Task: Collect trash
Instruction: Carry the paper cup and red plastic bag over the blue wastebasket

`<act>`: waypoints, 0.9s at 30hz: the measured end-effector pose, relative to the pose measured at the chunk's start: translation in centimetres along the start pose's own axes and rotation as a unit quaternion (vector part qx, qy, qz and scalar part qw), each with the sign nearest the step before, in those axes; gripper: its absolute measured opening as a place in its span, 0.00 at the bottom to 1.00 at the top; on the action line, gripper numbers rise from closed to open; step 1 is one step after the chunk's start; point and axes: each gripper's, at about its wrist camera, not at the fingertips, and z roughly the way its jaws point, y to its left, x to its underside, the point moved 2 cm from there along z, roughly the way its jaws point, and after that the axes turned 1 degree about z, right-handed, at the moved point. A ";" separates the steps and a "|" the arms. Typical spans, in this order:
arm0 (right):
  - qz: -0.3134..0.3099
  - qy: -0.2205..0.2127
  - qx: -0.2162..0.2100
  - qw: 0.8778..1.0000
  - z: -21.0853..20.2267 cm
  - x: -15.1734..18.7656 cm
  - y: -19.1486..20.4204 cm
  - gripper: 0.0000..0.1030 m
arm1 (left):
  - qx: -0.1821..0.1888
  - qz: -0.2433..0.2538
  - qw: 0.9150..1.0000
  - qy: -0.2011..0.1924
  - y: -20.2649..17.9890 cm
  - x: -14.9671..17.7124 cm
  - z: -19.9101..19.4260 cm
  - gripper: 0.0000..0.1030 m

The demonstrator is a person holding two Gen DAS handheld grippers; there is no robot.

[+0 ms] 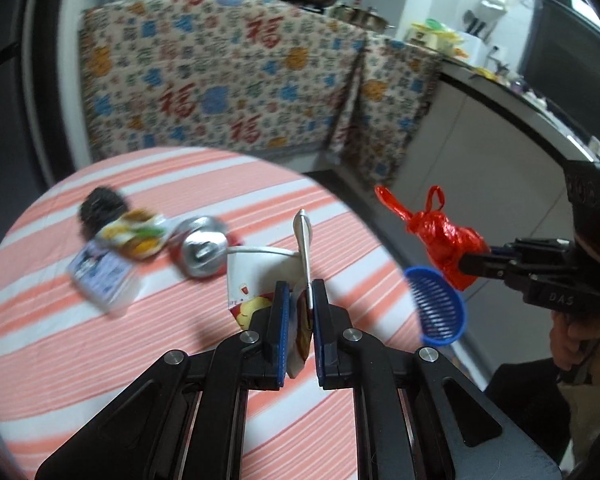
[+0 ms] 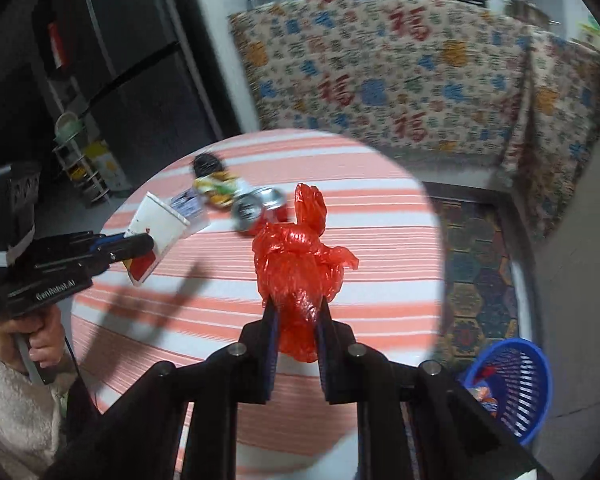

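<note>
My left gripper [image 1: 300, 312] is shut on the rim of a white paper cup [image 1: 256, 276] with red and yellow print, held above the round striped table [image 1: 100, 340]; the cup also shows in the right wrist view [image 2: 156, 232]. My right gripper [image 2: 296, 316] is shut on a crumpled red plastic bag [image 2: 296, 264], held over the table's right side; the bag also shows in the left wrist view [image 1: 444, 236]. A crushed can [image 1: 200, 248], a snack wrapper [image 1: 136, 236], a white carton [image 1: 100, 272] and a dark object [image 1: 100, 208] lie on the table.
A blue mesh bin [image 2: 512, 384] with some trash inside stands on the floor right of the table, beside a patterned rug [image 2: 476, 272]. A cloth-covered counter [image 1: 228, 80] with pots stands behind. A dark fridge [image 2: 120, 60] is at the left.
</note>
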 end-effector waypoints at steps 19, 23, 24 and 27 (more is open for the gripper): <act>0.173 0.005 0.139 0.975 -8.0 6.7 -25.3 0.16 | 0.176 0.107 0.974 0.089 -25.0 -5.1 16.5 0.08; 0.201 0.015 0.151 0.968 -7.3 8.6 -28.6 0.16 | 0.178 0.111 0.971 0.111 -27.0 -4.6 20.0 0.08; 0.206 0.019 0.155 0.966 -7.1 9.1 -29.3 0.16 | 0.177 0.112 0.971 0.117 -27.7 -4.4 21.1 0.08; 0.226 0.033 0.160 0.960 -5.9 10.3 -31.7 0.16 | 0.177 0.109 0.968 0.139 -29.1 -3.7 23.9 0.08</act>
